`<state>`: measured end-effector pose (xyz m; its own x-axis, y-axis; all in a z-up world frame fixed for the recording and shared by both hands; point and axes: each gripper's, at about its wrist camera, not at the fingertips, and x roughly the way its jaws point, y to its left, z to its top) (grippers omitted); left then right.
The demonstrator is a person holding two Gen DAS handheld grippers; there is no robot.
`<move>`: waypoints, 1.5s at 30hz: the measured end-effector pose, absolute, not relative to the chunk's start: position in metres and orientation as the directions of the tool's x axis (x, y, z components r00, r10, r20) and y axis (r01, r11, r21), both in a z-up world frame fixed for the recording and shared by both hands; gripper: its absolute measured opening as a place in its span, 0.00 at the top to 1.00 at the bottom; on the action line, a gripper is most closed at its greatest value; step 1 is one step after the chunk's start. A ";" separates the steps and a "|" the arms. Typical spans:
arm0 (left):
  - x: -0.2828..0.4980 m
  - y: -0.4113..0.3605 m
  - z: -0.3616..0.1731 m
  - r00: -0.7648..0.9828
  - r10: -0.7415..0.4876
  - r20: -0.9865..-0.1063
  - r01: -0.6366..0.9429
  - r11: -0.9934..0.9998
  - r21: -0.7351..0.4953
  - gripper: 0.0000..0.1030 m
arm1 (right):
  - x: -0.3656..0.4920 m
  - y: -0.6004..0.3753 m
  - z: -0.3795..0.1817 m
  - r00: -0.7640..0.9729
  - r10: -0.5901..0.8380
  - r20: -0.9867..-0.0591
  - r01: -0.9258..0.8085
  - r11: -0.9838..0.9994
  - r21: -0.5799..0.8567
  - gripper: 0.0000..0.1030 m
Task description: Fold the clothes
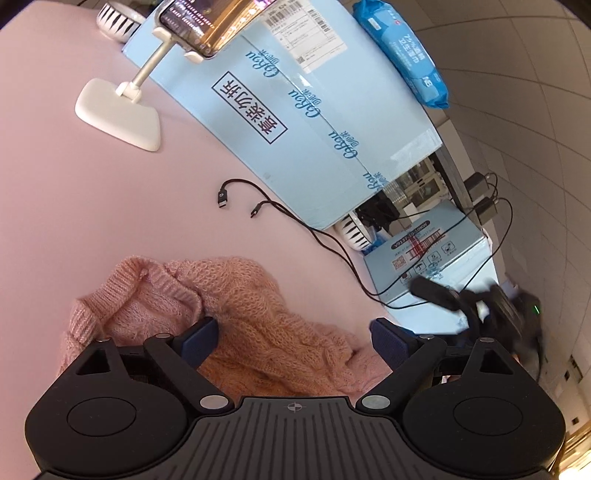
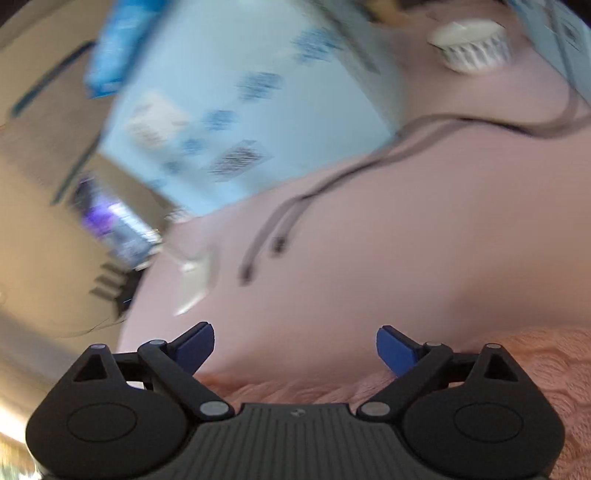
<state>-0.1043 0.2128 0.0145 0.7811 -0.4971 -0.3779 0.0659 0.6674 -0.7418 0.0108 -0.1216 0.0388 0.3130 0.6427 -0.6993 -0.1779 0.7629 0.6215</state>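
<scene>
A pink knitted sweater (image 1: pixel 236 317) lies bunched on the pink table (image 1: pixel 92 206), its ribbed collar at the left. My left gripper (image 1: pixel 295 341) is open and hovers over the sweater with nothing between its blue pads. My right gripper (image 2: pixel 295 349) is open and empty, just above the sweater's edge (image 2: pixel 535 369), which fills the lower right of the blurred right wrist view. The right gripper also shows as a dark blurred shape (image 1: pixel 480 306) at the right of the left wrist view.
A large light blue box (image 1: pixel 314 122) stands behind the sweater with a blue wipes pack (image 1: pixel 402 51) on it. A white phone stand (image 1: pixel 122 110), black cables (image 1: pixel 280 218), striped bowls (image 1: pixel 118 18) and a smaller box (image 1: pixel 436 258) also sit on the table.
</scene>
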 end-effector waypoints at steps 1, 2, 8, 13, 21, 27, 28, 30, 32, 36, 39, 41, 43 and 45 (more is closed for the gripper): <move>-0.105 0.213 0.014 0.782 -0.497 -0.376 0.068 0.668 -0.741 0.11 | 0.017 -0.119 0.033 0.274 0.623 -0.733 -0.134 0.779 0.612 0.11; -0.105 0.213 0.014 0.782 -0.498 -0.375 0.071 0.668 -0.740 0.11 | 0.021 -0.116 0.029 0.251 0.607 -0.754 -0.105 0.791 0.602 0.12; -0.108 0.213 0.014 0.786 -0.499 -0.365 0.085 0.672 -0.736 0.11 | 0.020 -0.115 0.036 0.231 0.597 -0.768 -0.093 0.799 0.593 0.11; -0.109 0.213 0.013 0.789 -0.499 -0.358 0.093 0.673 -0.734 0.10 | 0.007 -0.094 0.036 0.178 0.569 -0.803 -0.214 0.819 0.532 0.11; -0.109 0.214 0.012 0.789 -0.501 -0.355 0.091 0.667 -0.740 0.10 | -0.028 -0.067 0.048 0.368 0.532 -0.762 -0.429 0.824 0.368 0.87; -0.109 0.214 0.012 0.787 -0.506 -0.354 0.094 0.665 -0.741 0.10 | -0.092 -0.090 0.097 0.659 0.693 -0.293 -0.676 0.716 0.172 0.86; -0.109 0.214 0.012 0.787 -0.505 -0.355 0.094 0.666 -0.740 0.10 | -0.101 -0.093 0.099 0.618 0.740 -0.264 -0.733 0.664 0.148 0.83; -0.108 0.213 0.012 0.786 -0.504 -0.358 0.094 0.670 -0.736 0.10 | -0.118 -0.098 0.101 0.543 0.808 -0.230 -0.814 0.574 0.093 0.72; -0.108 0.214 0.011 0.787 -0.506 -0.354 0.091 0.662 -0.744 0.10 | -0.123 -0.094 0.095 0.572 0.762 -0.303 -0.796 0.605 0.020 0.41; -0.109 0.225 0.010 0.789 -0.524 -0.321 0.073 0.599 -0.798 0.10 | -0.108 -0.106 0.079 0.591 0.690 -0.418 -0.739 0.671 0.061 0.26; -0.108 0.232 0.008 0.783 -0.549 -0.293 0.078 0.553 -0.829 0.10 | -0.071 -0.135 0.076 0.571 0.658 -0.491 -0.537 0.751 0.383 0.17; -0.107 0.236 0.007 0.781 -0.558 -0.280 0.077 0.531 -0.844 0.10 | -0.042 -0.151 0.062 0.504 0.643 -0.577 -0.317 0.759 0.569 0.17; -0.107 0.236 0.006 0.782 -0.560 -0.276 0.076 0.524 -0.848 0.10 | -0.020 -0.165 0.043 0.389 0.726 -0.568 -0.149 0.657 0.739 0.18; -0.107 0.234 0.007 0.781 -0.557 -0.283 0.078 0.536 -0.841 0.10 | -0.012 -0.167 0.034 0.354 0.761 -0.543 -0.079 0.603 0.794 0.17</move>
<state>-0.1073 0.2341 0.0069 0.7813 -0.5566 -0.2826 0.0778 0.5360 -0.8406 -0.0123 -0.1673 0.0342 0.3545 0.7613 -0.5430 -0.0793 0.6030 0.7938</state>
